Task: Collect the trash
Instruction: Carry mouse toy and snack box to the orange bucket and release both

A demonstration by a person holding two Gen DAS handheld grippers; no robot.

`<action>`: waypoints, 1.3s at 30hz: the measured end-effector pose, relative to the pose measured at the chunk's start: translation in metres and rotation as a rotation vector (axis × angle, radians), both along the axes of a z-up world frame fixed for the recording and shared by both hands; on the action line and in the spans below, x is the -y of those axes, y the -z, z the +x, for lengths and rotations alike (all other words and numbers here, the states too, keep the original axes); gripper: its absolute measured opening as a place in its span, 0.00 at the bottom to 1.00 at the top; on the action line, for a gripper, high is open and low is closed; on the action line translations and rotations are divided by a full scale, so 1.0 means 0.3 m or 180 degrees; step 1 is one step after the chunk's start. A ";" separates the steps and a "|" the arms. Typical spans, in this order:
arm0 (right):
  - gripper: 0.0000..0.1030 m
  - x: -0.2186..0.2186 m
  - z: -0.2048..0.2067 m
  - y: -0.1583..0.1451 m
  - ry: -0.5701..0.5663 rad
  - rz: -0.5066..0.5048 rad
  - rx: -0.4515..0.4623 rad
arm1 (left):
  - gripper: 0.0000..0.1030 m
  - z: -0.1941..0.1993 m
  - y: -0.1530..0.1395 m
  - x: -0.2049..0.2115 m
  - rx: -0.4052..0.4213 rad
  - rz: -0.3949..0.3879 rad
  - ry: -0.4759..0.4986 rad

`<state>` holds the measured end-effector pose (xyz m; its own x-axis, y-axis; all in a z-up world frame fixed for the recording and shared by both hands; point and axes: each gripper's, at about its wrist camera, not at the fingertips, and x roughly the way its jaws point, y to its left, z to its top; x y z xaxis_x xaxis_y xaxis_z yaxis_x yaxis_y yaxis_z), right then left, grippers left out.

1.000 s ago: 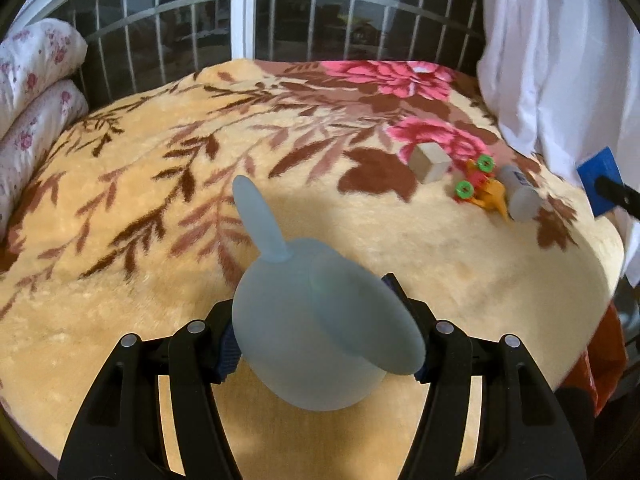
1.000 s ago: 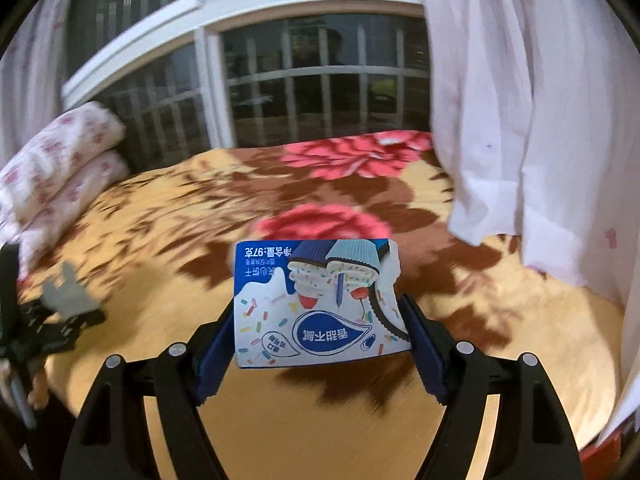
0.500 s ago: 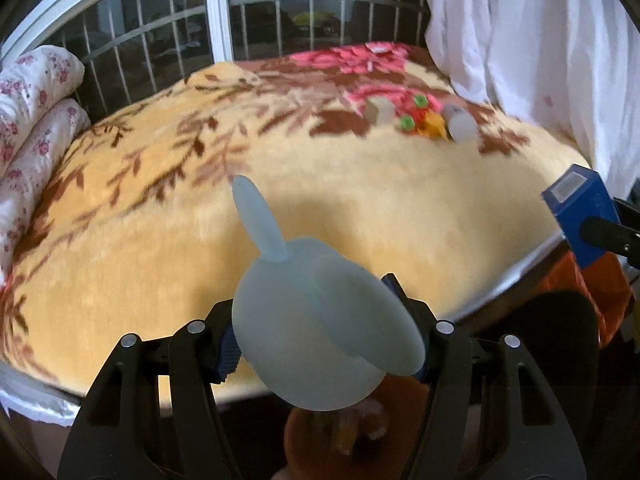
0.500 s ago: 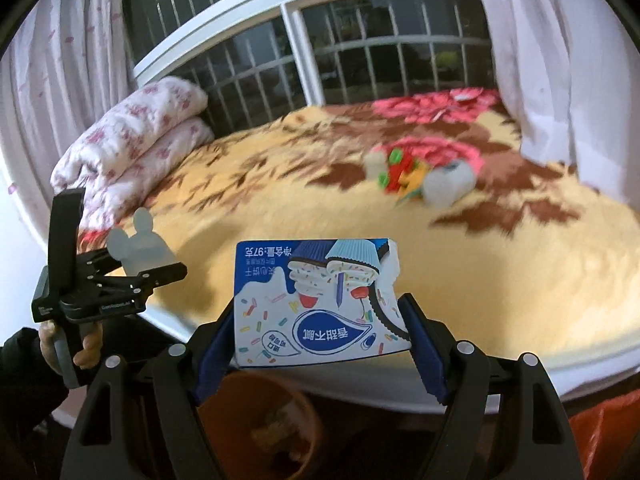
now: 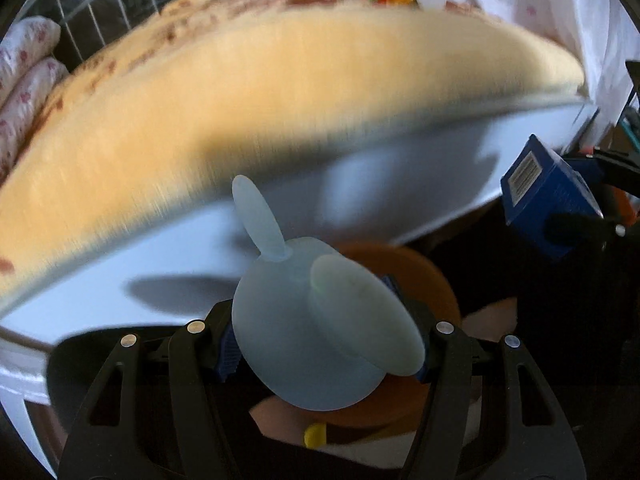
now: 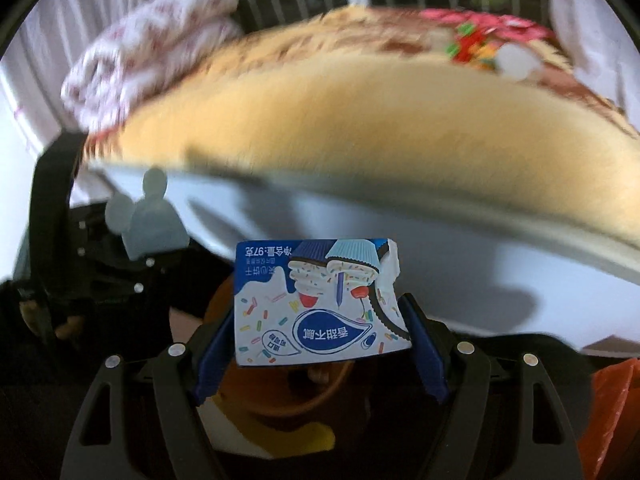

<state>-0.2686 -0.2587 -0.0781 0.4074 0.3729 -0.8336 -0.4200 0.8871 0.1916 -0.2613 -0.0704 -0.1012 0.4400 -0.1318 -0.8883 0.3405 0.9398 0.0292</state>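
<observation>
Pale blue translucent plastic fills the left wrist view: a rabbit-eared cup (image 5: 308,332) clamped between the closed jaws of the left gripper (image 5: 320,340), held below the front edge of the bed and directly above an orange trash bin (image 5: 436,288). In the right wrist view, the right gripper (image 6: 316,332) has its blue-padded jaws closed on a blue-and-white biscuit box (image 6: 320,300), printed side up and lettering upside down, likewise hanging over the bin (image 6: 280,396), whose rim shows beneath it. A yellow scrap (image 6: 312,436) lies at the bin's near side. Each tool appears in the other's camera: the box (image 5: 548,208) at the right edge, the cup (image 6: 148,220) at the left. On the bed's far right corner, atop the yellow floral blanket (image 5: 240,92), a blurred cluster of toys (image 6: 472,48) and a white bottle (image 6: 516,62) sit close together. Rolled floral bedding (image 6: 148,36) rests at the far left corner.
</observation>
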 end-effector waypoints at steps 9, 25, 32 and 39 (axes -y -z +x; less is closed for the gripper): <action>0.74 -0.181 0.010 0.240 -0.0293 -0.0349 -0.0525 | 0.59 0.020 0.173 -0.070 -0.0480 0.0120 -0.0309; 0.76 -0.255 0.029 0.302 -0.0419 -0.0458 -0.0681 | 0.60 0.039 0.234 -0.114 -0.0668 0.0023 -0.0398; 0.82 -0.260 0.038 0.306 -0.0365 -0.0436 -0.0677 | 0.76 0.039 0.240 -0.111 -0.0690 0.0073 -0.0414; 0.83 -0.219 0.033 0.278 -0.0257 -0.0322 -0.0656 | 0.77 0.036 0.235 -0.097 -0.0666 0.0061 -0.0425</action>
<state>-0.2586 -0.1931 -0.1616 0.1971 0.3078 -0.9308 -0.4516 0.8712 0.1924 -0.2505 -0.0414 -0.1718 0.2586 -0.0670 -0.9637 0.2138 0.9768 -0.0105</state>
